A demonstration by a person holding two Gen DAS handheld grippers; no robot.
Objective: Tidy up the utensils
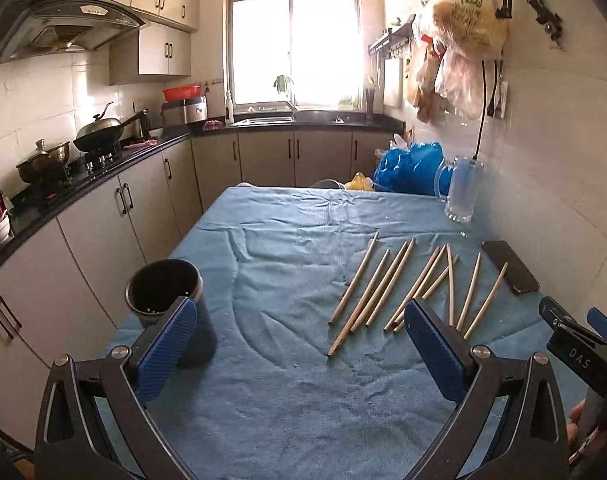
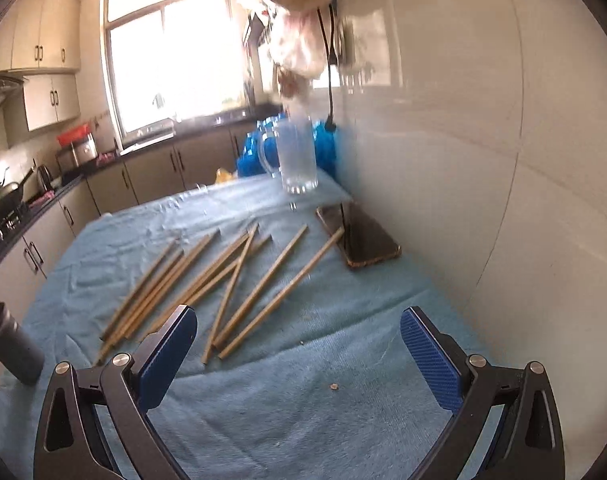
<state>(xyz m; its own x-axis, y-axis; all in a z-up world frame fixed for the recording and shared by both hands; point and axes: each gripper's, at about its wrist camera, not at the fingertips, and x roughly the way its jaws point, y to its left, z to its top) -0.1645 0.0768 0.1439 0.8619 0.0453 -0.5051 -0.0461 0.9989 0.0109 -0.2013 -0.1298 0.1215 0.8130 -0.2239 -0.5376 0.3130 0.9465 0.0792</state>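
Daylight enters through the window [image 1: 295,48], which is blown out to white with glare spilling onto its frame. The tablecloth [image 1: 287,240] is evenly lit, shadows soft. Both views show strong fisheye bending and dark vignetted corners. The right wrist view is motion-blurred; the glass mug [image 2: 297,156] and hanging bags [image 2: 291,20] smear, perhaps doubled.

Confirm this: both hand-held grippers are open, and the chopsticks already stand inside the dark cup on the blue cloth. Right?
Not quite. The chopsticks lie loose on the blue cloth, apart from the dark cup, as the left wrist view shows. The rest holds.
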